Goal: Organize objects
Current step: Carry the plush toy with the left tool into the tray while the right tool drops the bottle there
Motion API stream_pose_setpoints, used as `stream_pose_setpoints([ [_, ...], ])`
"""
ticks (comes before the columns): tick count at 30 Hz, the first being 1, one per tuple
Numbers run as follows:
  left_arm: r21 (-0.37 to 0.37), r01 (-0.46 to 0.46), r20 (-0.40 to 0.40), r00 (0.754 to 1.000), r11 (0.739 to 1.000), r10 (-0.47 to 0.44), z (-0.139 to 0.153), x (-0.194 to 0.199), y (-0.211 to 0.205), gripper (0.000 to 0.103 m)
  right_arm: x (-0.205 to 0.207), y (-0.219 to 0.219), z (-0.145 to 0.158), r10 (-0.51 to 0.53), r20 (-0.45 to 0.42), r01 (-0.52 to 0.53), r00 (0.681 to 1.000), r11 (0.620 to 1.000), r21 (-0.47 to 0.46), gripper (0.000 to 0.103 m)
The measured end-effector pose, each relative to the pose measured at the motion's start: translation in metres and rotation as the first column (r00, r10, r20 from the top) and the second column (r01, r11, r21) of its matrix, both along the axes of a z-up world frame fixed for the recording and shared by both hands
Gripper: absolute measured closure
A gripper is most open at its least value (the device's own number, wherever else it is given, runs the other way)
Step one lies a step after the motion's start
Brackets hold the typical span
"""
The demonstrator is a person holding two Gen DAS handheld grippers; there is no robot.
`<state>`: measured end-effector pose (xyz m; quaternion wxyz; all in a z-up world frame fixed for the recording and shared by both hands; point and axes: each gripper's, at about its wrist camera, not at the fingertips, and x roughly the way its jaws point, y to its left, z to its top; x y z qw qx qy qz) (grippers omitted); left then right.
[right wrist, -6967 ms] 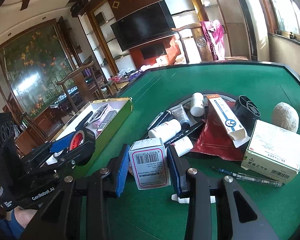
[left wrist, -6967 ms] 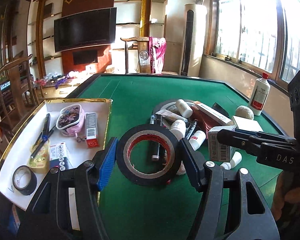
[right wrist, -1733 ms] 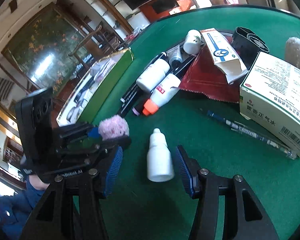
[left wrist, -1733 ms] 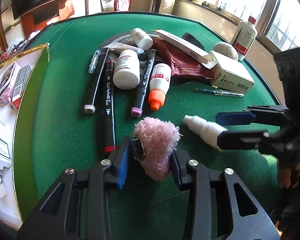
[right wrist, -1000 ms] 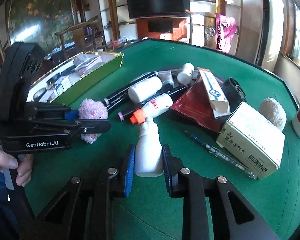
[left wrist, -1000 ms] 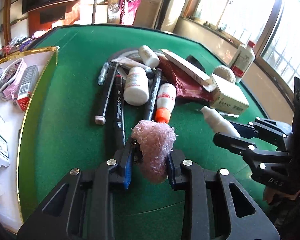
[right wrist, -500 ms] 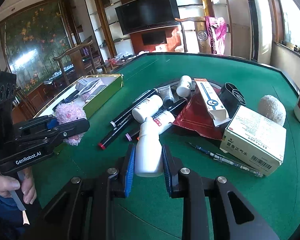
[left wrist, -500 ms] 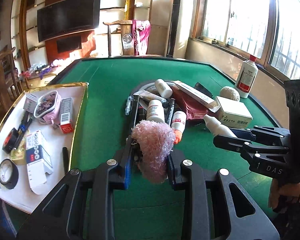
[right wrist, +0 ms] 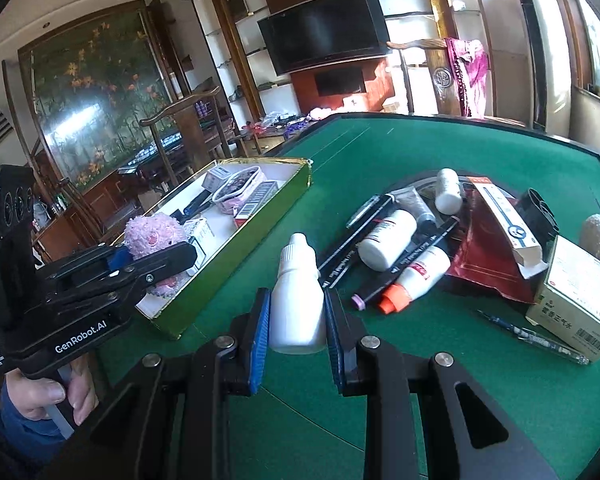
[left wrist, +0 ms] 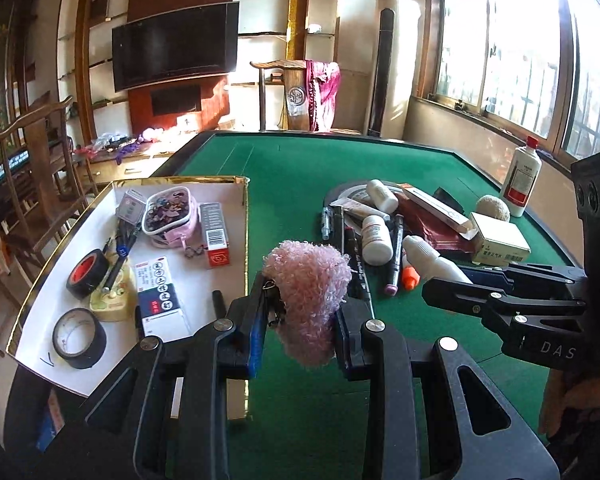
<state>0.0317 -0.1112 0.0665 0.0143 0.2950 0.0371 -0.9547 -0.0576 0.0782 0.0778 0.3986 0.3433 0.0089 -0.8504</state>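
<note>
My left gripper (left wrist: 300, 316) is shut on a pink fluffy pompom (left wrist: 308, 288), held above the green table near the right rim of the gold-edged white tray (left wrist: 32, 300). In the right wrist view the same pompom (right wrist: 154, 236) shows by the tray's near corner (right wrist: 168, 328). My right gripper (right wrist: 296, 316) is shut on a small white dropper bottle (right wrist: 298, 280), lifted off the felt; the bottle (left wrist: 428, 258) also shows in the left wrist view, at the tip of the right gripper.
The tray holds two black tape rolls (left wrist: 86, 272), a pink pouch (left wrist: 172, 212) and small boxes. A pile on the table has markers (right wrist: 404, 264), white bottles (right wrist: 386, 240), a red packet (right wrist: 484, 256), boxes (right wrist: 576, 300), a pen (right wrist: 532, 336). A tall white bottle (left wrist: 522, 178) stands at the table edge.
Both grippers have risen and tilted up, carrying the pompom and the dropper bottle. The left one has swung toward the tray, which now fills the left of its view.
</note>
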Motion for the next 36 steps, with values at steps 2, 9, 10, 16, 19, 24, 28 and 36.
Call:
stream_pose_setpoints([
  [2,0.008,-0.022,-0.009,1.0,1.0,0.023,0.001,0.005,-0.011,0.076,0.003,-0.012,0.003,0.016,-0.003,-0.016,1.0,1.0,-0.001,0.078],
  [9,0.051,-0.108,-0.02,0.994,0.993,0.109,0.003,0.018,-0.055,0.076,0.014,-0.055,0.011,0.083,-0.011,-0.083,0.997,0.997,0.004,0.078],
  [10,0.059,-0.121,-0.021,0.992,0.991,0.123,0.002,0.02,-0.063,0.076,0.017,-0.063,0.012,0.095,-0.012,-0.095,0.995,0.995,0.008,0.078],
  [16,0.093,-0.196,-0.001,0.98,0.976,0.197,-0.006,0.028,-0.104,0.076,0.024,-0.103,0.015,0.15,-0.012,-0.15,0.989,0.988,0.025,0.078],
  [19,0.125,-0.213,0.021,0.977,0.969,0.212,-0.015,0.029,-0.117,0.076,0.028,-0.122,0.012,0.177,-0.003,-0.177,0.984,0.984,0.033,0.078],
  [24,0.141,-0.22,0.047,0.975,0.965,0.216,-0.026,0.025,-0.127,0.076,0.026,-0.151,0.001,0.202,0.029,-0.204,0.979,0.977,0.062,0.078],
  [28,0.15,-0.216,0.063,0.976,0.965,0.209,-0.03,0.018,-0.13,0.076,0.02,-0.164,-0.014,0.202,0.064,-0.207,0.977,0.975,0.078,0.078],
  [36,0.159,-0.194,0.144,0.975,0.968,0.171,-0.043,-0.004,-0.131,0.075,-0.006,-0.173,-0.023,0.124,0.067,-0.131,0.99,0.984,0.118,0.078],
])
